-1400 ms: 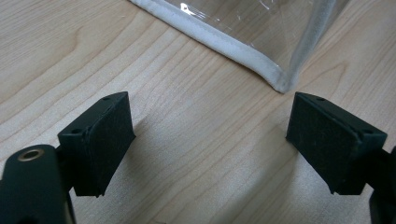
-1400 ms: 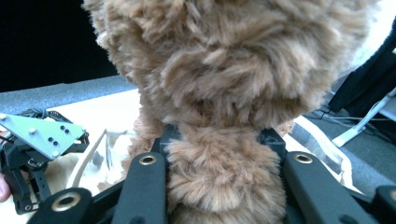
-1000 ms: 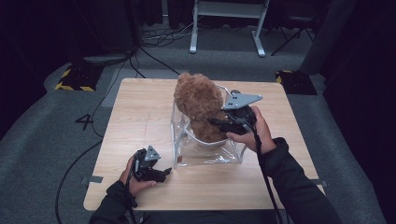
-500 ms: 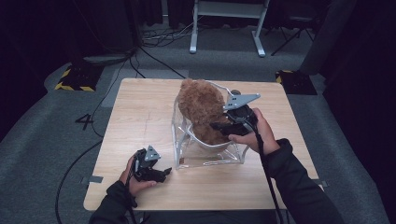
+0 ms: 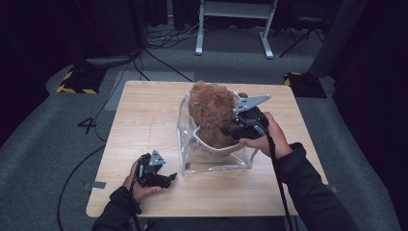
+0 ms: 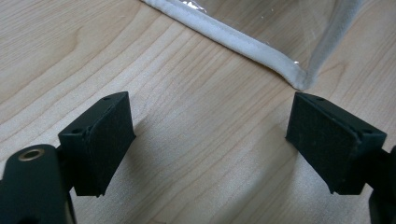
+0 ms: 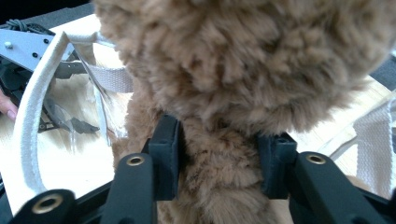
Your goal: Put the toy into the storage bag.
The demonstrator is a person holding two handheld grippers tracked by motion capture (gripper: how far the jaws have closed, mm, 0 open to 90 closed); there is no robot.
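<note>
Teddy shifted slightly, head tilted back since earlier frame; right hand-held gripper jaws just closing, pads clamped on its plush body (neck area). Teddy sits half inside clear bag on table. Left hand-held gripper wide, holding nothing, beside bag.

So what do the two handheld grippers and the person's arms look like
Both grippers are black. The left gripper and the right gripper each carry a grey three-cornered plate on top and trail a black cable. Up close, the fingers are flat, black, rectangular pads on black arms with small brass-coloured rivets. The person wears dark long sleeves reaching to the wrists.
</note>
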